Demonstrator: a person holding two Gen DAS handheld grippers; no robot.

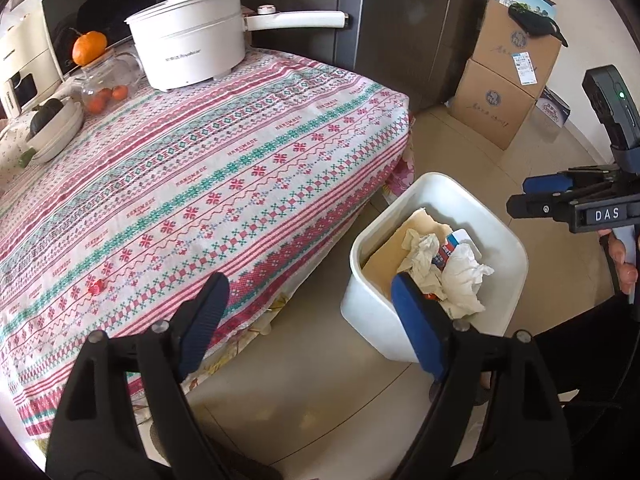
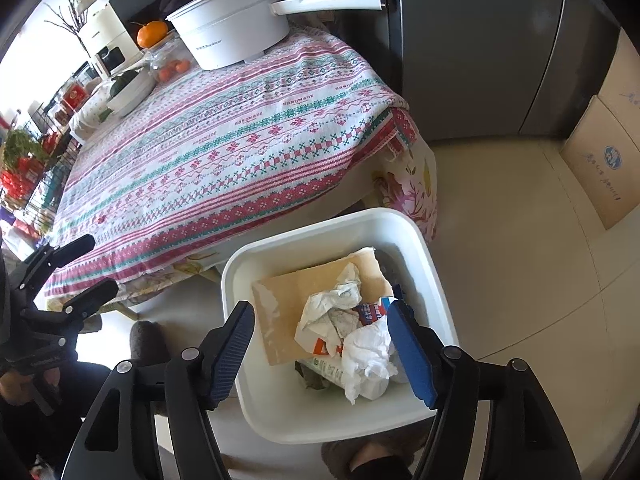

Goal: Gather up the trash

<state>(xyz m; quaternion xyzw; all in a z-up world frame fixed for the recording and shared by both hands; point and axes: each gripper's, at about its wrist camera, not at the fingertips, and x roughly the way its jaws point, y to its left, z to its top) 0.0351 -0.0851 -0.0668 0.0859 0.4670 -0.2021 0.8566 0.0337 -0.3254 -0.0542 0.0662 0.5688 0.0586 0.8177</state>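
The right gripper [image 2: 322, 330] hangs over a white, smooth-walled plastic bin [image 2: 240, 264] with rounded corners, its blue ribbed pads spread wide and empty; the log shows no earlier picture, so only the released stance counts. Directly under its fingertips lies the trash: crumpled white tissue [image 2: 370, 354], soft and creased, a printed red-and-blue wrapper [image 2: 370, 312] and a flat tan sheet of cardboard [image 2: 288, 292] leaning against the bin's far wall. The left gripper [image 1: 310, 294] is also released, jaws wide with nothing between them; its left finger sits over the table edge and its right finger over the bin's near rim, so the bin [image 1: 492, 216] lies ahead and to its right. Ahead and left of it stretches a woven tablecloth [image 1: 180, 184] with pink and green cross-stitch bands, and on it, just beyond the left finger, a small red scrap [image 1: 95, 288] that the right view does not show clearly. Far ahead stands a glossy white pot [image 1: 188, 44] with a long handle, and an orange [image 1: 89, 46] sits on a glass jar. Only the left view shows stacked brown boxes [image 1: 504, 92] in full and the right gripper from the side; only the right view shows a wire rack [image 2: 36, 168] far left and the bin's whole interior.
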